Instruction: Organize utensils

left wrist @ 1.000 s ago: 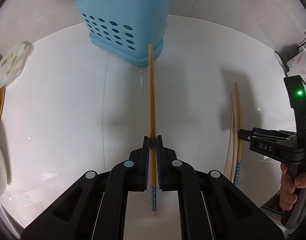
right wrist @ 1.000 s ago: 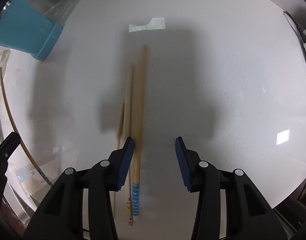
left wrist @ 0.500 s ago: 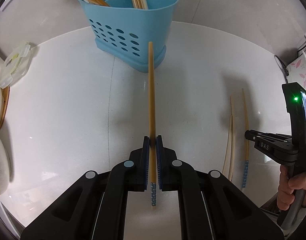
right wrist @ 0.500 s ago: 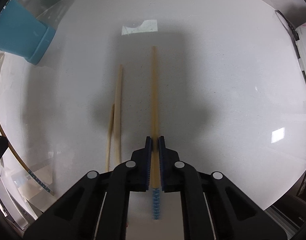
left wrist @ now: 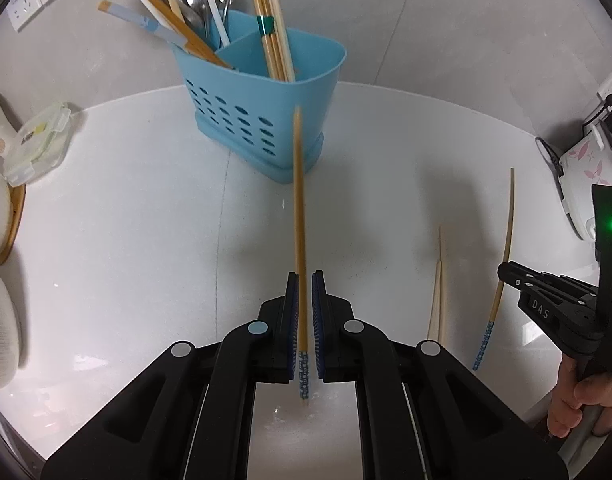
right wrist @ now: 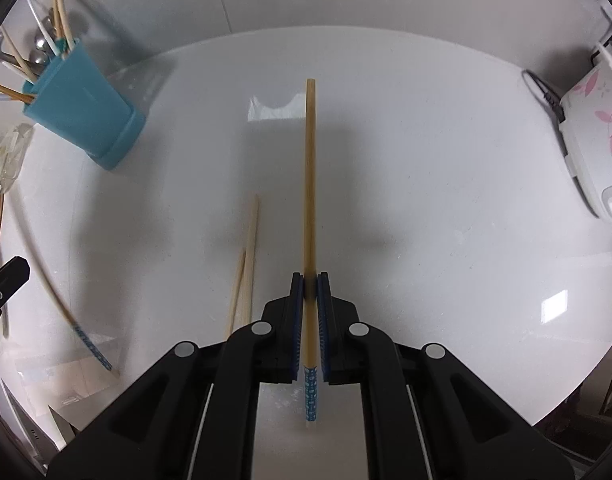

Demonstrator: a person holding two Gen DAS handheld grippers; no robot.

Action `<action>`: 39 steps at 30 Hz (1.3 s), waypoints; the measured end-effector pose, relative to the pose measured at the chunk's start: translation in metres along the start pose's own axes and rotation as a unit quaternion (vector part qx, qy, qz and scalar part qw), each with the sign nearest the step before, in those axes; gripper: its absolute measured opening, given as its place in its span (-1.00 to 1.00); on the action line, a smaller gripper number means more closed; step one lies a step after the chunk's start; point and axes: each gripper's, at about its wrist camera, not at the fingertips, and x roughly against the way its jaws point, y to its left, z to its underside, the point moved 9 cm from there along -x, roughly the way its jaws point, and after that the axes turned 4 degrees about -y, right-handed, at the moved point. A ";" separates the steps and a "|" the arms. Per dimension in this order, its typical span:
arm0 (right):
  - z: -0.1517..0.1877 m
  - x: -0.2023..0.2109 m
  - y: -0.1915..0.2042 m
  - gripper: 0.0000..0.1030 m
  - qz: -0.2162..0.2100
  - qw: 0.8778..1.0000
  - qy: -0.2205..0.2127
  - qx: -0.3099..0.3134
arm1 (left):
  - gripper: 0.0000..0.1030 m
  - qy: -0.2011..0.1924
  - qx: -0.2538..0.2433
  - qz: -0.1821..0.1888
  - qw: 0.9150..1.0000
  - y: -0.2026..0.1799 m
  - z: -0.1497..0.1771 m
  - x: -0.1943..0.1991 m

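Bamboo chopstick [left wrist: 300, 216] clamped in my left gripper [left wrist: 304, 280], another [right wrist: 309, 184] in my right gripper [right wrist: 310, 280]; two pale ones [right wrist: 246, 256] beside my right jaws remain, blue caddy [left wrist: 266, 92] ahead.

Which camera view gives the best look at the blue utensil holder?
The left wrist view: the blue utensil holder stands near centre, showing its holes, divider and contents. The right wrist view shows it small at the left edge, plain side only.
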 end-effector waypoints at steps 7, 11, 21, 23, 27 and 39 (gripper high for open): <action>-0.010 0.036 -0.003 -0.88 0.002 0.998 -0.057 0.012 | -0.90 -0.029 0.001 -0.003 1.000 0.000 -0.012 0.019; -0.014 0.049 -0.005 -0.88 -0.004 0.997 -0.071 0.013 | -0.91 -0.036 0.004 -0.007 0.999 0.003 -0.015 0.024; -0.016 0.045 -0.001 -0.88 -0.013 0.997 -0.067 0.024 | -0.47 0.053 -0.004 -0.031 0.998 0.005 0.021 -0.047; -0.015 0.044 -0.002 -0.88 -0.013 0.997 -0.066 0.024 | -0.46 0.064 -0.002 -0.038 0.997 0.008 0.025 -0.057; -0.013 0.043 -0.003 -0.88 -0.012 0.998 -0.064 0.025 | -0.27 0.076 -0.003 -0.048 0.996 0.015 0.029 -0.074; -0.013 0.042 -0.006 -0.88 -0.013 0.998 -0.064 0.019 | -0.27 0.114 -0.010 -0.053 0.992 0.019 0.040 -0.098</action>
